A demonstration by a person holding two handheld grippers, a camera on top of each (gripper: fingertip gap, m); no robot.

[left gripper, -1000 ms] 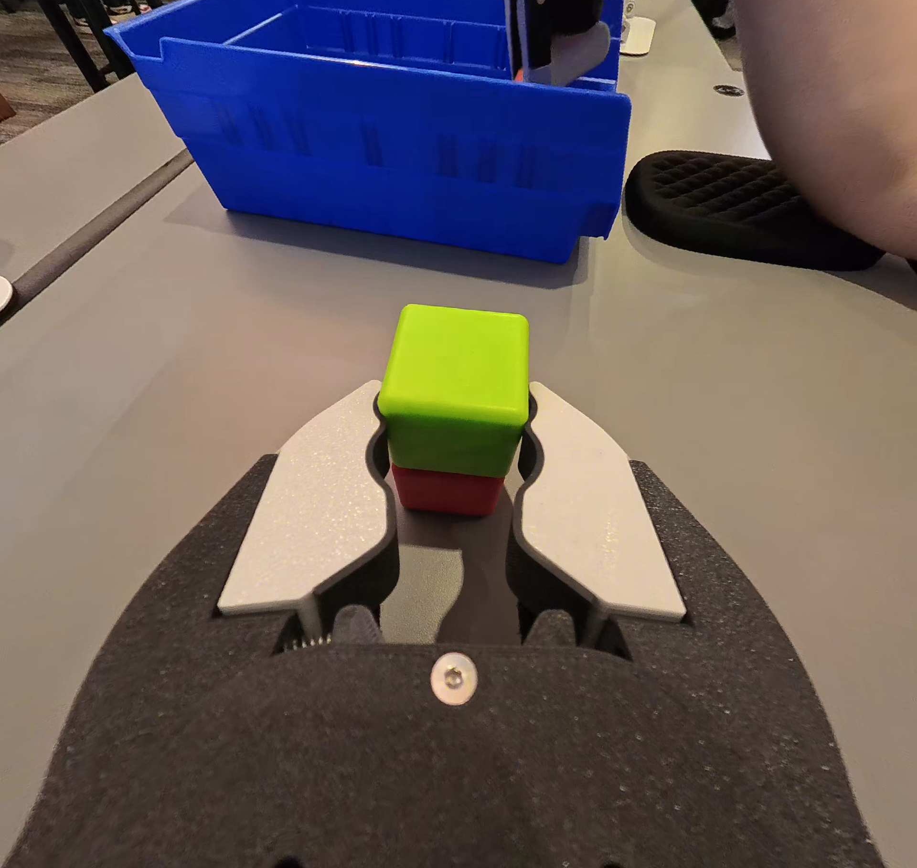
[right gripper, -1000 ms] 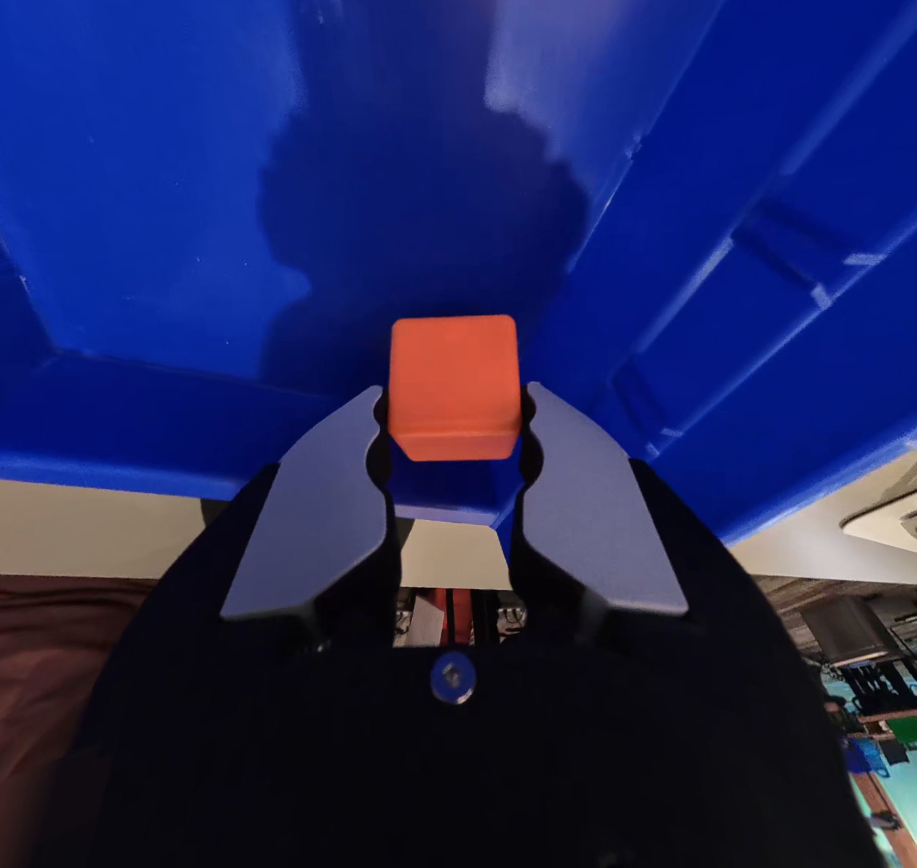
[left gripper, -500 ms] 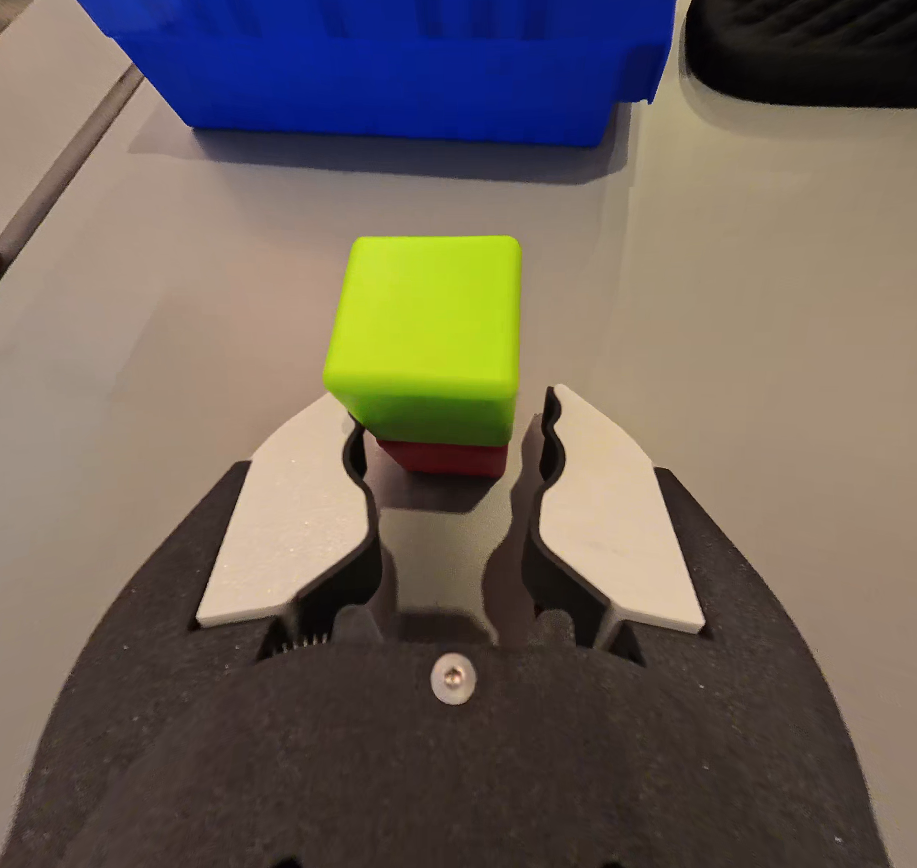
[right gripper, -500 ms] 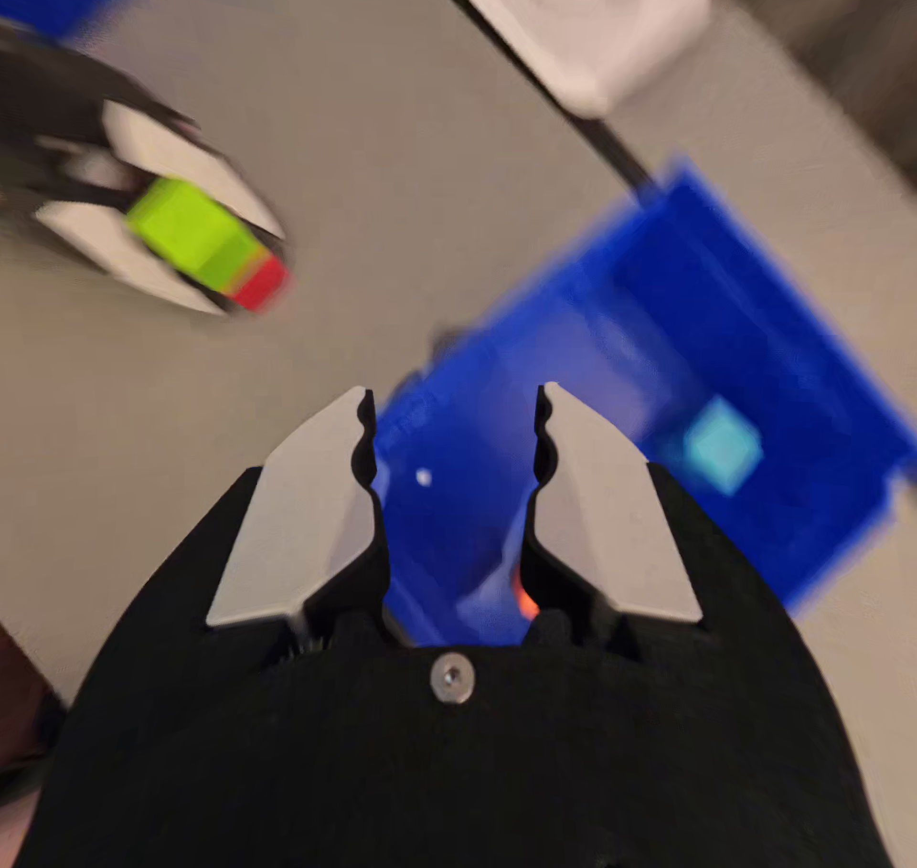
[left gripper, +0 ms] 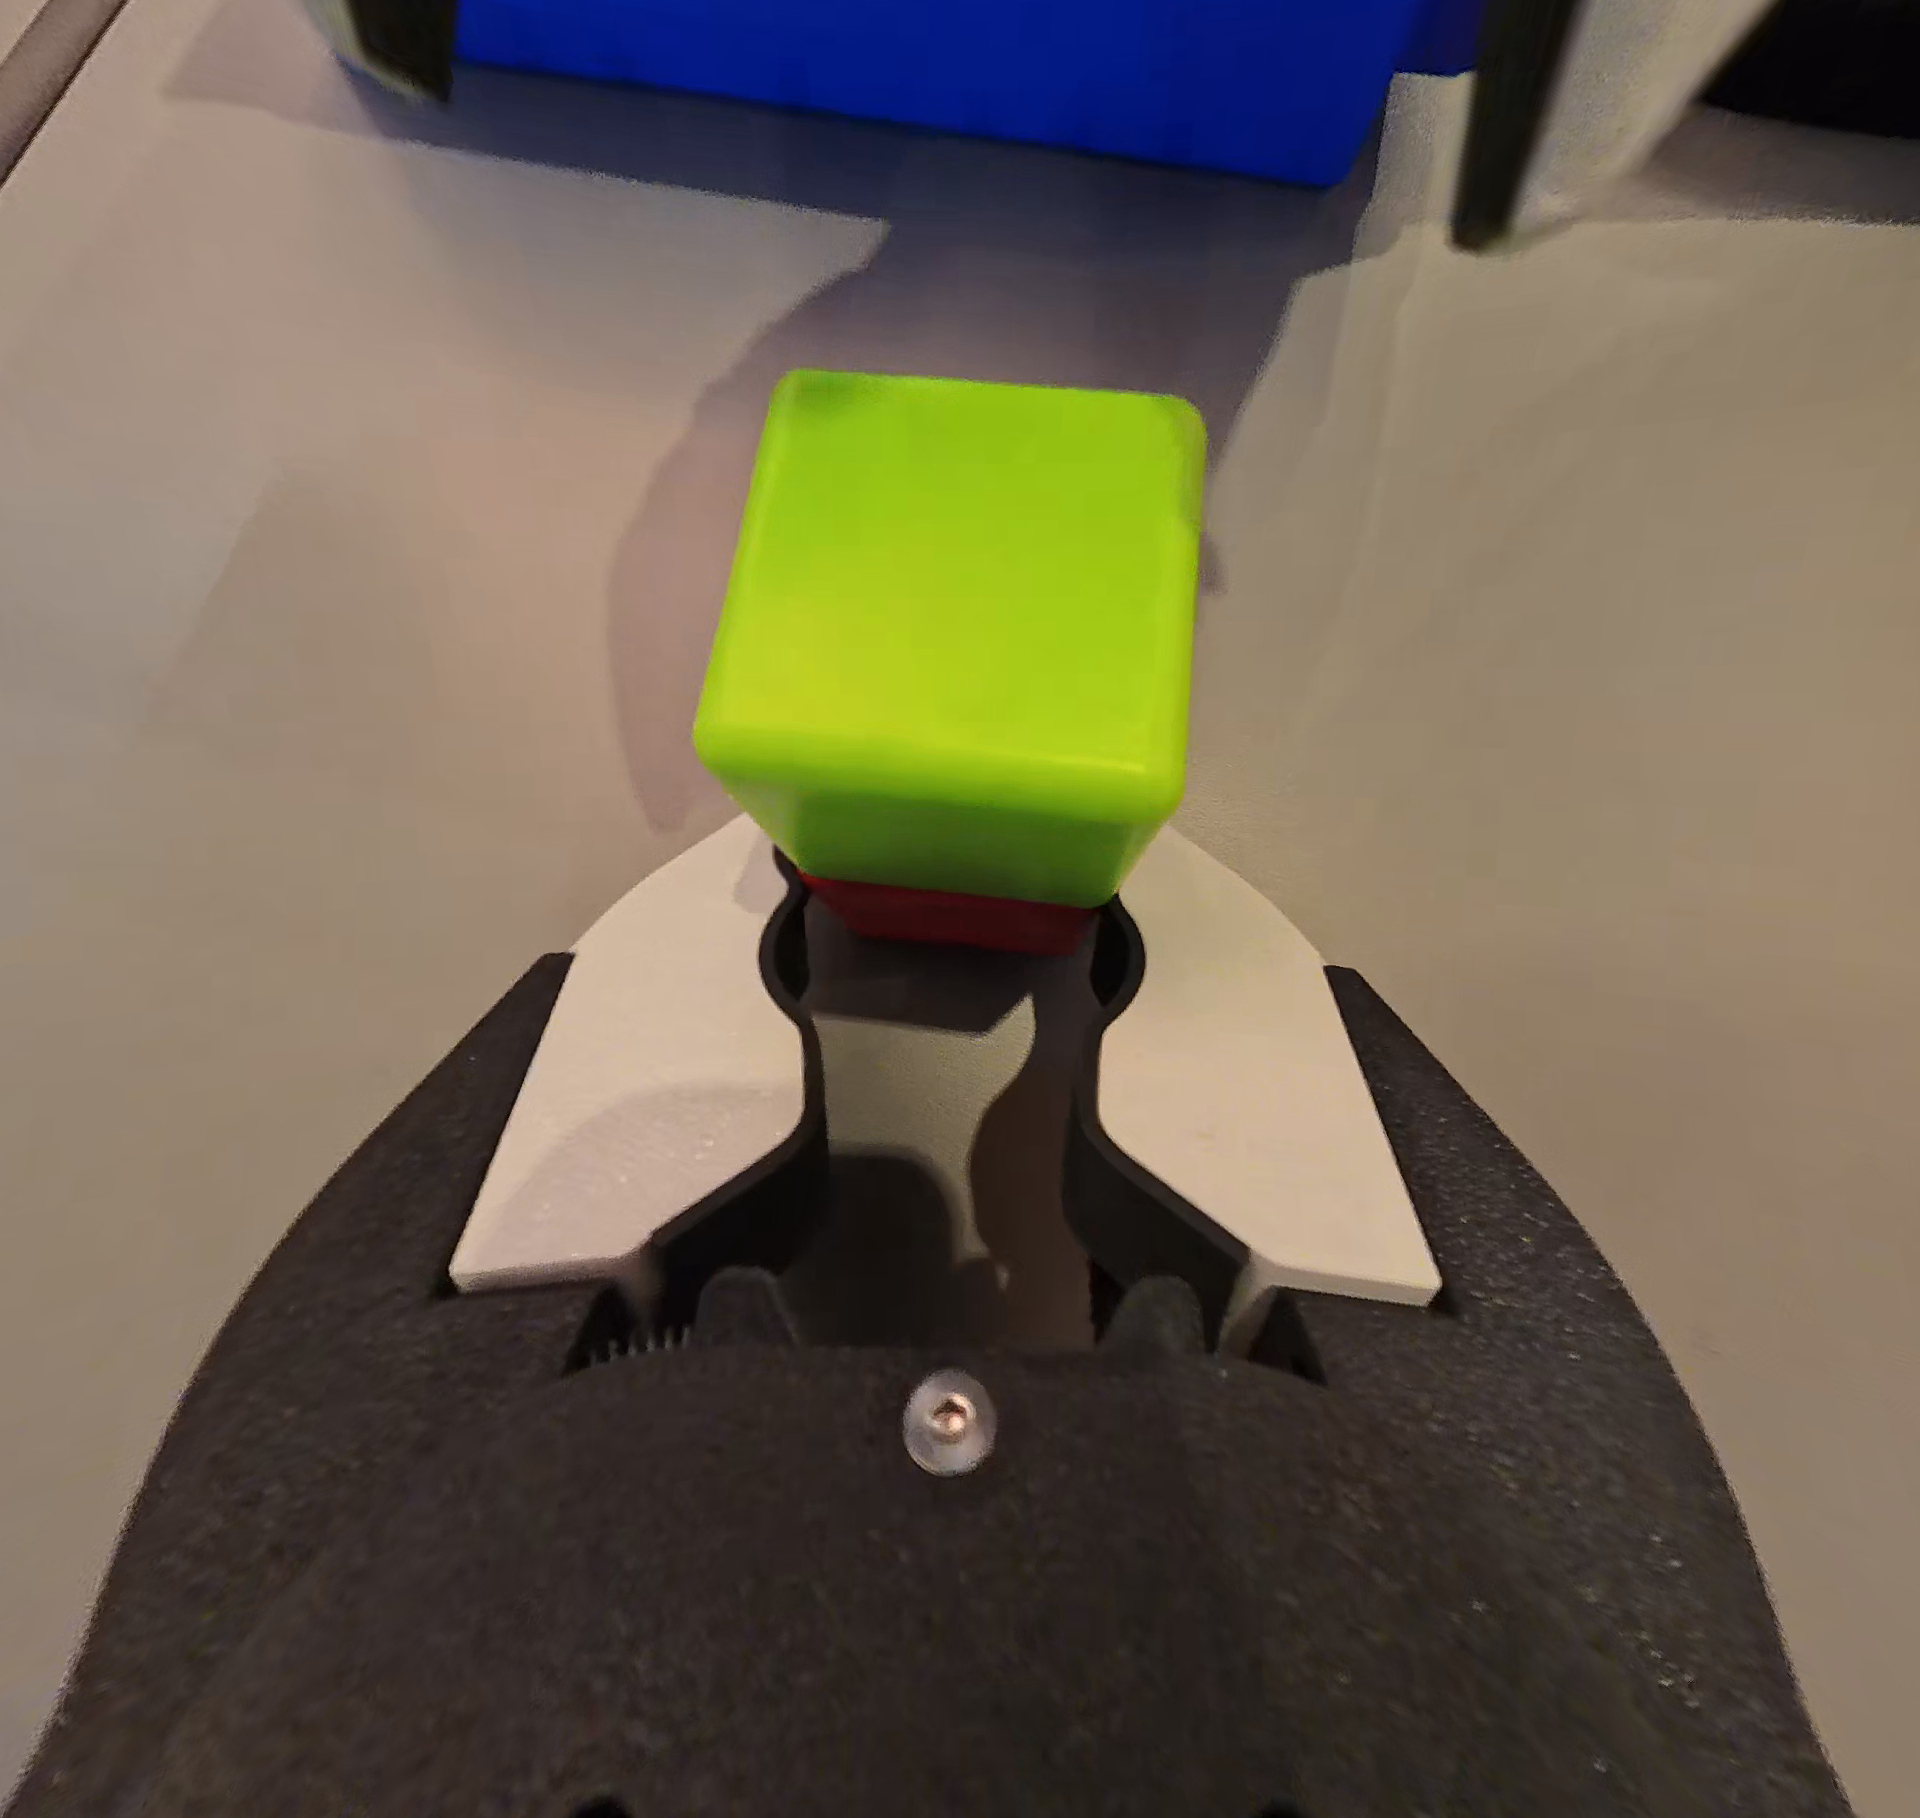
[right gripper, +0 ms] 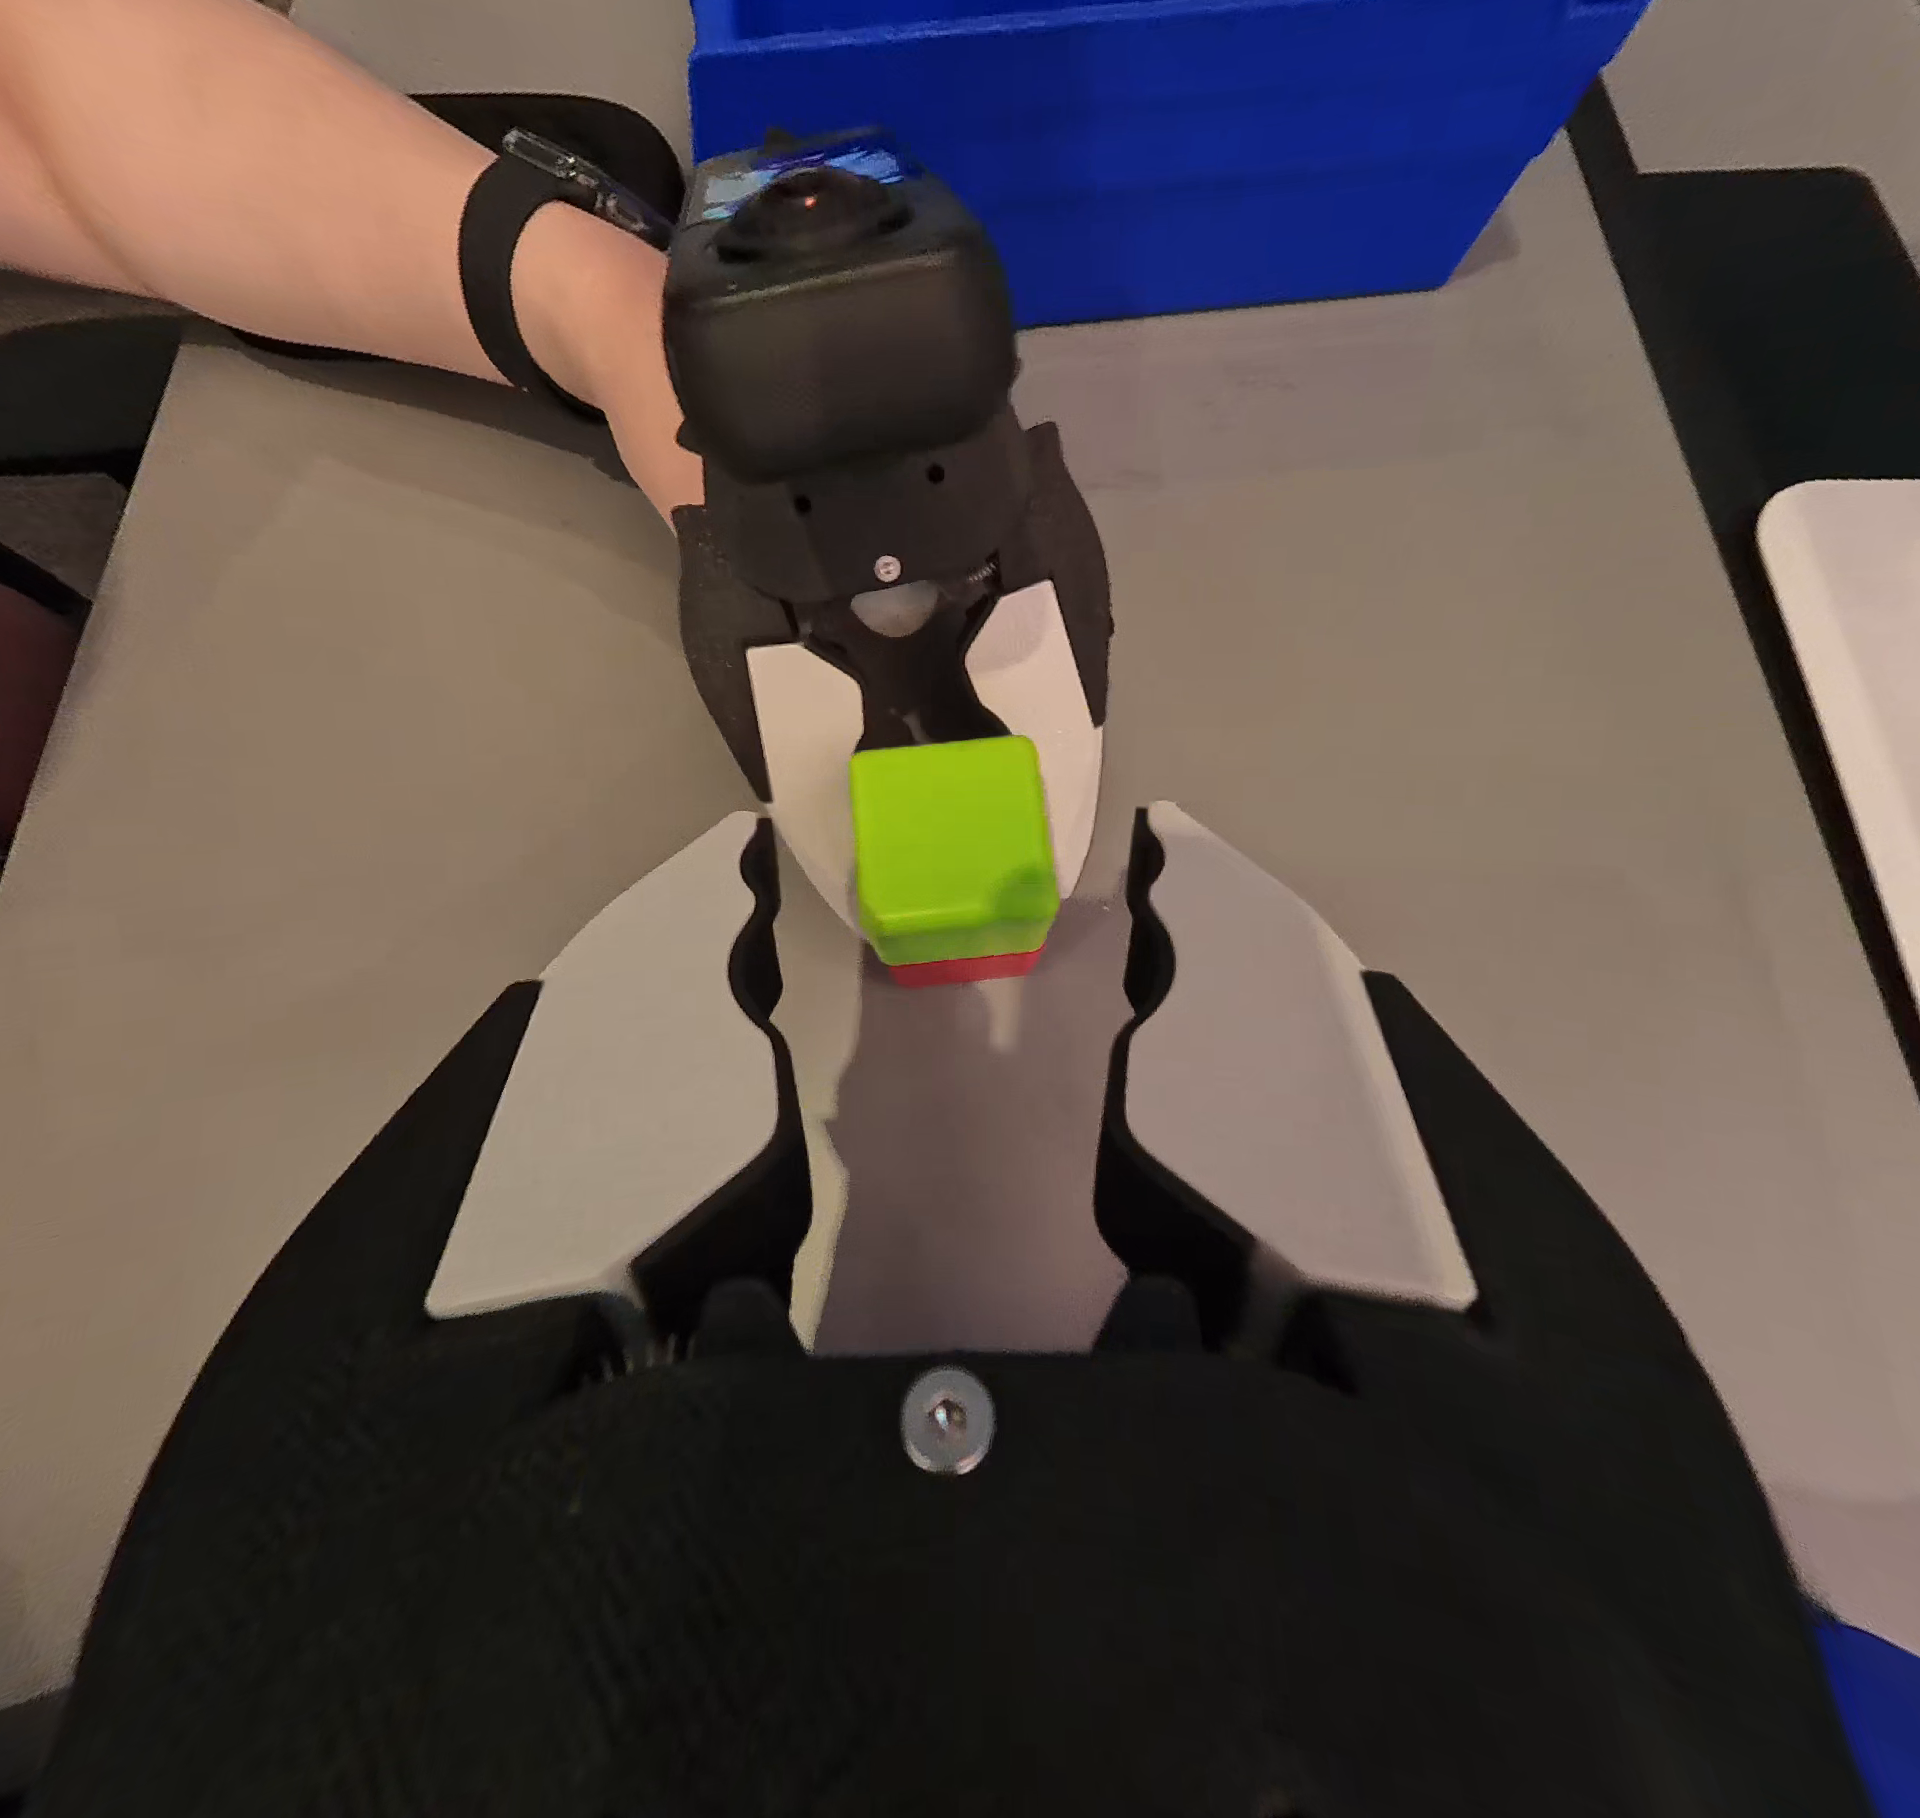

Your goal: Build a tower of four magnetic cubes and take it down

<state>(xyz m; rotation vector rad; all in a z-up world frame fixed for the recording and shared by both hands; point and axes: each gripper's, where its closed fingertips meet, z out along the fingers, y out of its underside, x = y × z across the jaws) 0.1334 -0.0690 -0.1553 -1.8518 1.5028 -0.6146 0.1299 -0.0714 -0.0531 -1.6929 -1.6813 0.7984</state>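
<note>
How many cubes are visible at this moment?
2. The green cube sits on the red cube, stacked on the table between the left claw tips. Others may lie hidden inside the blue bin.

Not seeing any readable text, labels, brands or numbers anywhere here; nothing is showing legible writing in either view.

Bare worktop (right gripper: 364, 729) lay open to both sides of the stack, green cube (right gripper: 951, 838) on red cube (right gripper: 961, 968). The left tongs (right gripper: 940, 833) flanked it from behind, and the right tongs (right gripper: 951, 869) stood spread wide in front. The blue bin (right gripper: 1143, 158) walled off the far edge.
</note>
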